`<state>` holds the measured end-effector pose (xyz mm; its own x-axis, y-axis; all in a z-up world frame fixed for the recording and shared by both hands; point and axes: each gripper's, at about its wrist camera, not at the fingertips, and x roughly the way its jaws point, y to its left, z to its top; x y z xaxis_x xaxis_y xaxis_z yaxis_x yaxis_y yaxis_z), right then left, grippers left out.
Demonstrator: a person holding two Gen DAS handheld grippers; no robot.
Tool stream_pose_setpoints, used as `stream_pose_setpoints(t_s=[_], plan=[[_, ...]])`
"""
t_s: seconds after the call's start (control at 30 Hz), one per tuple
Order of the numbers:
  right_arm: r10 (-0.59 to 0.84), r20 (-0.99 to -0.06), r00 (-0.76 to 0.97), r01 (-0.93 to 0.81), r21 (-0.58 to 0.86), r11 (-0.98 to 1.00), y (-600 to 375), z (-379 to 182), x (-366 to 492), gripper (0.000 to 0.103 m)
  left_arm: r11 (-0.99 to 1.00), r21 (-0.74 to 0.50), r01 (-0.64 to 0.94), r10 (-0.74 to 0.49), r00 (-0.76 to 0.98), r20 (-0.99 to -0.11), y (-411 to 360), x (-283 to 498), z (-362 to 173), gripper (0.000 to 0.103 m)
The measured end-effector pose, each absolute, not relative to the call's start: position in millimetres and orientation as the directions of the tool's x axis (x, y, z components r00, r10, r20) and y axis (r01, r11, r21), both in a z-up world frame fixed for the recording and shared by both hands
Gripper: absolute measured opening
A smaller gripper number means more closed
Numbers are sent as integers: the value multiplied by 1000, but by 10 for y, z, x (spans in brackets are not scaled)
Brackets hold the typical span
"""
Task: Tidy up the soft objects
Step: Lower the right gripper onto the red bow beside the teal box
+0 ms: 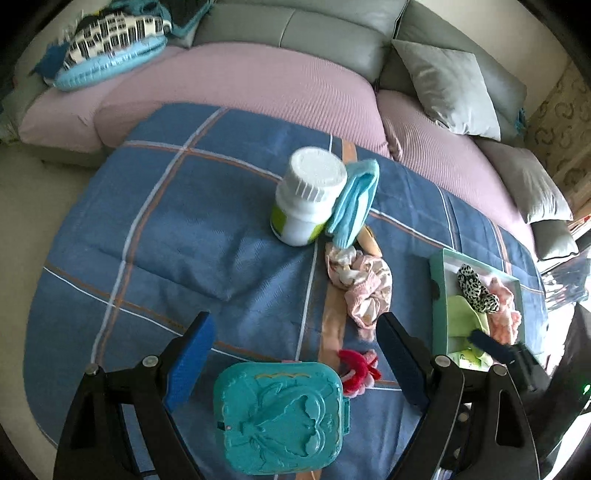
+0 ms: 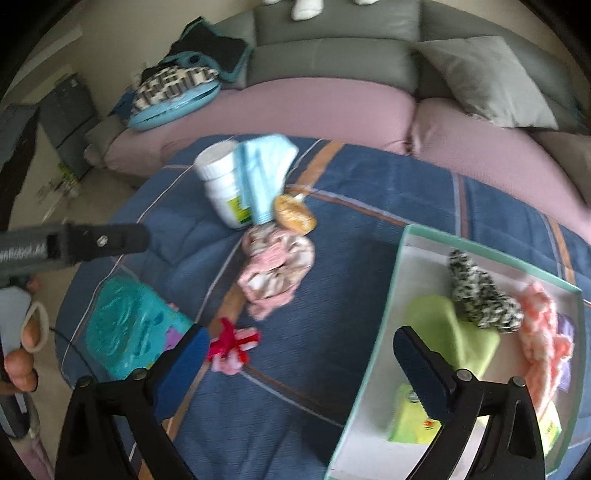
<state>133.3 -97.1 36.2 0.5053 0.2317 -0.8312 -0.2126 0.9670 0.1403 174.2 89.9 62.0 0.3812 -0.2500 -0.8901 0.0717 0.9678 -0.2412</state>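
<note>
The left gripper [image 1: 295,354] is held wide and empty above the teal case [image 1: 279,417] at lower centre. The right gripper [image 2: 301,365], likewise spread and empty, is seen at lower centre beside the box [image 2: 380,332] of soft items at lower right.

Hard items and furniture around the blue checked blanket [image 1: 177,229]

A white plastic bottle [image 1: 306,195] with a ribbed cap stands on the blanket, and a teal plastic case [image 1: 280,417] with a raised pattern lies near its front edge. A small round bun [image 2: 294,214] lies beside the bottle. Behind is a grey sofa [image 1: 332,33] with pink seat covers [image 1: 258,81], a grey cushion [image 1: 450,85] and a black-and-white patterned pillow [image 1: 114,37].
</note>
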Motion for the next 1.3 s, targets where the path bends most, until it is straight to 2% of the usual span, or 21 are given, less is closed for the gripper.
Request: stream_pose_setpoints(t_s=[0.27, 0.4, 0.5, 0.6, 0.7, 0.77, 0.83, 0.97, 1.3], plan=[[283, -861, 423, -263, 183, 947, -777, 93, 1362, 84, 951, -297, 90, -310, 272, -911, 908, 1829, 439, 89], [299, -869, 394, -288, 192, 938, -666, 1, 1392, 82, 962, -252, 105, -271, 261, -926, 895, 1862, 423, 89], [316, -874, 369, -307, 206, 929, -597, -72, 1414, 75, 962, -250, 107, -269, 245, -931, 903, 1902, 392, 89], [317, -882, 348, -314, 208, 926, -534, -163, 1431, 73, 961, -256, 108, -275, 232, -933, 911, 1910, 358, 89], [321, -885, 338, -318, 213, 924, -493, -215, 1448, 63, 960, -260, 102, -277, 224, -934, 926, 1913, 325, 89], [318, -883, 346, -322, 207, 924, -457, -219, 1445, 62, 961, -259, 97, -275, 220, -936, 928, 1920, 310, 89], [325, -879, 349, -327, 211, 921, -445, -214, 1458, 55, 960, -262, 94, -277, 217, -936, 921, 1935, 303, 89], [331, -872, 361, -325, 215, 921, -437, -198, 1465, 50, 959, -270, 90, -284, 208, -936, 889, 1969, 301, 89], [333, -860, 386, -302, 223, 927, -602, -121, 1487, 50, 958, -268, 102, -283, 194, -939, 753, 2004, 304, 89]])
